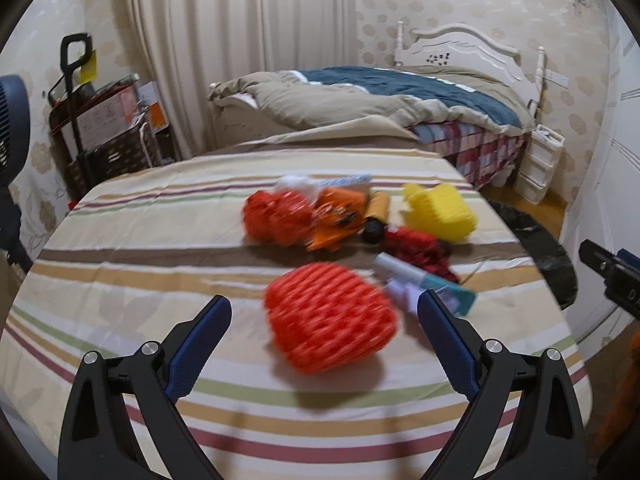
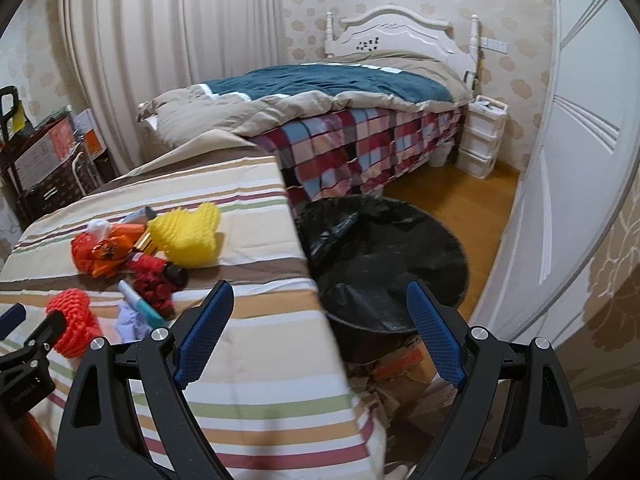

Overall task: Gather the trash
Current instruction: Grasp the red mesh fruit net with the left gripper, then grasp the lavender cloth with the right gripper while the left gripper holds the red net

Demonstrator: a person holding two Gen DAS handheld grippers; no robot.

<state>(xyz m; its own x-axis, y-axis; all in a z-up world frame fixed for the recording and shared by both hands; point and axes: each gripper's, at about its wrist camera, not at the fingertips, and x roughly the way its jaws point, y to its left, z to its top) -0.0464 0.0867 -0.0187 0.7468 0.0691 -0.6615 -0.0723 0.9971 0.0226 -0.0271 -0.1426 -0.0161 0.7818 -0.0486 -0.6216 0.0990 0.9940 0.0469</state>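
Note:
Trash lies in a heap on the striped tablecloth [image 1: 160, 240]. Nearest is an orange-red foam net [image 1: 330, 316], and my left gripper [image 1: 325, 302] stands open around it, with both pads well clear of its sides. Behind it are a white-and-teal tube [image 1: 424, 280], a dark red net [image 1: 420, 248], an orange wrapper [image 1: 340, 216], another red net [image 1: 276, 216] and a yellow foam net [image 1: 440, 212]. My right gripper [image 2: 320, 288] is open and holds nothing. It hangs over the table's right edge, above a bin lined with a black bag [image 2: 384, 264].
A bed [image 2: 340, 92] with a blue and tan quilt stands behind the table. White drawers [image 2: 482, 140] sit beside it and a white door [image 2: 580, 160] is at the right. A loaded cart [image 1: 100, 128] and a fan [image 1: 8, 136] stand at the left.

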